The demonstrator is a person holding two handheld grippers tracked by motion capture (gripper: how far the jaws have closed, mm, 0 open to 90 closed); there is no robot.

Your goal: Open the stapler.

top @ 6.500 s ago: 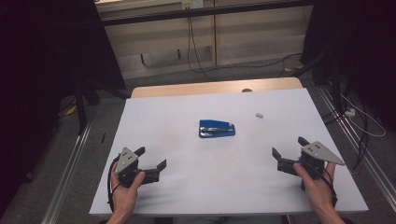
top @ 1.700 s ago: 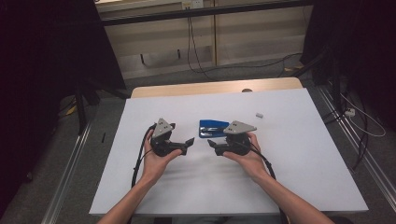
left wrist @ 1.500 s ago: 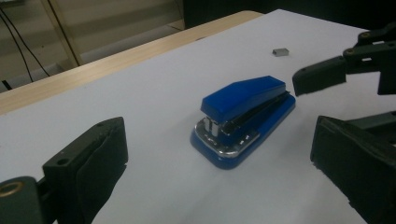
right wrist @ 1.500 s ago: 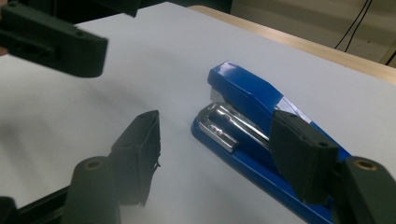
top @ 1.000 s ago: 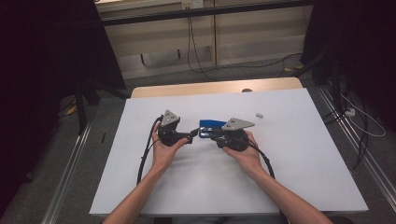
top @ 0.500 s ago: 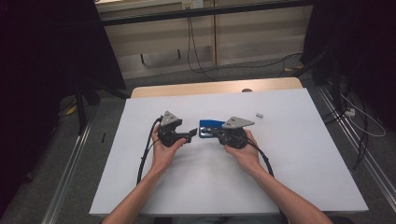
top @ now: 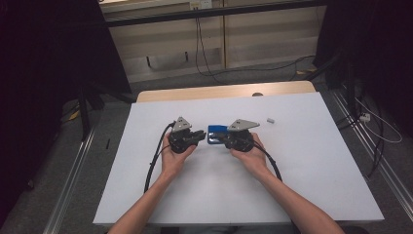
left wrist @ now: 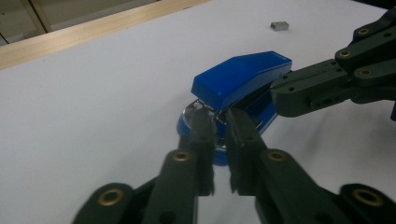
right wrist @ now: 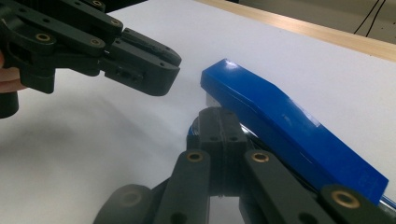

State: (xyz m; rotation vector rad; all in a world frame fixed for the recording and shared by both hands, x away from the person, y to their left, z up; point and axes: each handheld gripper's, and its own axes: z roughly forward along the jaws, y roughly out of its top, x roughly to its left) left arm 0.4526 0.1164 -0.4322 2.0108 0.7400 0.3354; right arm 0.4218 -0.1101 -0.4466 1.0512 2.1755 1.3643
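A blue stapler (top: 216, 129) lies mid-table with its top (left wrist: 243, 79) raised off the base. My left gripper (top: 202, 136) points at its front end from the left. Its jaws have just been closing and now stand together (left wrist: 219, 123) with nothing between them, the tips just short of the stapler's front. My right gripper (top: 225, 139) comes in from the right, shut, with its tips (right wrist: 219, 119) against the stapler's base under the lifted top (right wrist: 280, 116). In the left gripper view the right gripper (left wrist: 280, 93) touches the stapler's side. In the right gripper view the left gripper (right wrist: 163, 70) hangs close by.
A small grey block of staples (top: 271, 120) lies on the white tabletop (top: 316, 170) to the right rear of the stapler. A wooden strip (top: 219, 92) runs along the table's far edge. Cables trail from both grippers toward the near edge.
Both hands came in from the table's near corners to either end of the stapler. Over the last second they stay put, and the left jaws have closed.
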